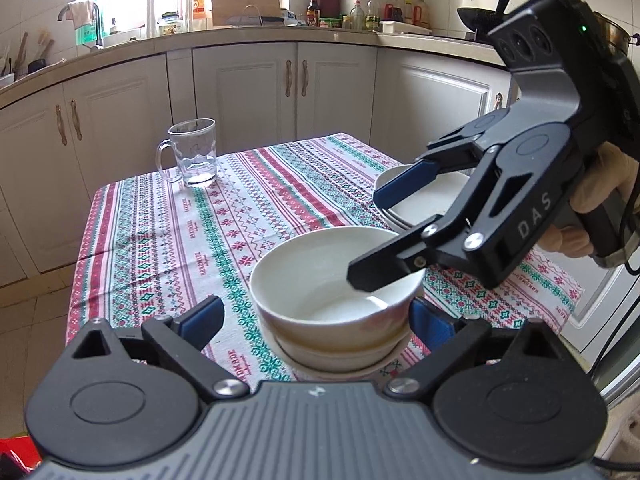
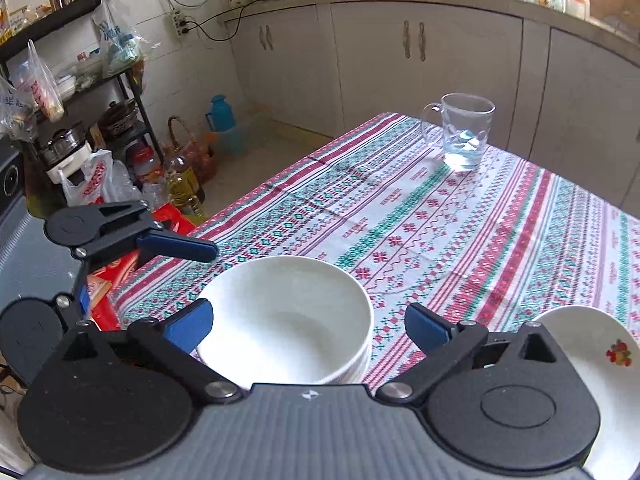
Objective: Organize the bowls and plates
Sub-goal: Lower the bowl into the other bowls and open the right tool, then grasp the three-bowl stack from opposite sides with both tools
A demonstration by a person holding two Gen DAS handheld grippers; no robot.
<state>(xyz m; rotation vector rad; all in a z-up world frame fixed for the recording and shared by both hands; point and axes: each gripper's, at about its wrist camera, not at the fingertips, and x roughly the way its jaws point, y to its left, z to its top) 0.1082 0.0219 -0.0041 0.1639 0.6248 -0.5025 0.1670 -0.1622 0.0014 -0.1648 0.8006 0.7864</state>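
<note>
A stack of white bowls (image 1: 320, 280) stands on the patterned tablecloth (image 1: 168, 232), just ahead of my left gripper (image 1: 316, 320), which is open and empty with its pads on either side of the stack. My right gripper (image 1: 368, 236) hovers open above the bowls' right rim. Behind it lie stacked white plates (image 1: 424, 200). In the right wrist view the bowls (image 2: 284, 316) sit between my right gripper's (image 2: 308, 324) open fingers, my left gripper (image 2: 200, 248) is at the left, and a flower-printed plate (image 2: 600, 340) is at the right.
A glass mug (image 1: 194, 154) stands near the table's far corner, also in the right wrist view (image 2: 464, 136). Kitchen cabinets (image 1: 256, 84) and a cluttered counter run behind. Left of the table the floor holds bottles, bags and a shelf rack (image 2: 80, 92).
</note>
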